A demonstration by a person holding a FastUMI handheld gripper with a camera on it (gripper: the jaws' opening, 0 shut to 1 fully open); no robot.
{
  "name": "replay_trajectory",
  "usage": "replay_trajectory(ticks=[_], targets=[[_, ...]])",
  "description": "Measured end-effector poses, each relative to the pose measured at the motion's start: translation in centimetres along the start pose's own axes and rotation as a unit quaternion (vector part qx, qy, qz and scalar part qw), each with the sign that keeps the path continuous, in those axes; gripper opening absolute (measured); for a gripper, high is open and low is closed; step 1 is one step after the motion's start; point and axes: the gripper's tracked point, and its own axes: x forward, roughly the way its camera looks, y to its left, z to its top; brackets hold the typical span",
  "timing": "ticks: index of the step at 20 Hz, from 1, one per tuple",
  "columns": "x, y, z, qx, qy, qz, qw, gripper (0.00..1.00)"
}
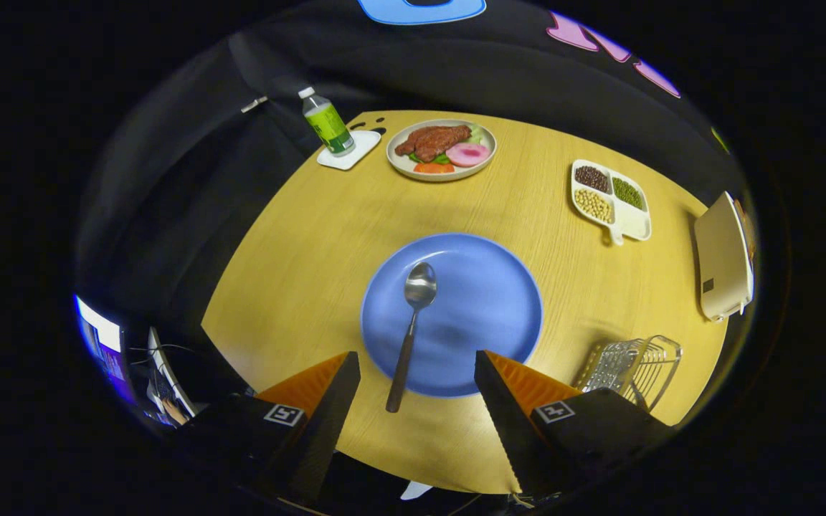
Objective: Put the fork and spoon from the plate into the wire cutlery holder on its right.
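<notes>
Gripper view: fingers [417,365] apart, empty; spoon [411,332] between them, handle overhanging blue plate [492,301]; fork possibly in holder [632,365].

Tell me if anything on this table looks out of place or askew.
Mostly tidy. The spoon lies on the blue plate with its handle overhanging the near rim, its end between the open gripper's fingers. I see no fork on the plate. The wire cutlery holder appears tipped on its side. Nothing looks spilled.

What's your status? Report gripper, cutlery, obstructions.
Gripper open, holding nothing. Spoon on blue plate, handle between the fingers, overhanging the rim. Wire cutlery holder right of plate. Nothing between spoon and holder.
</notes>
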Motion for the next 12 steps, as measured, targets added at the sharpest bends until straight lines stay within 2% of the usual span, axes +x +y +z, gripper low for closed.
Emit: replay_trajectory(ticks=[7, 9, 10, 12], targets=[[5.6, -1.1, -1.6, 0.021, 0.041, -0.032, 0.998, 0.98], [6.3, -1.0, -1.7, 0.025, 0.047, -0.032, 0.998, 0.91], [6.8, -0.8, -1.9, 0.025, 0.051, -0.03, 0.998, 0.8], [7.4, -0.2, -2.2, 0.022, 0.061, -0.024, 0.998, 0.71]])
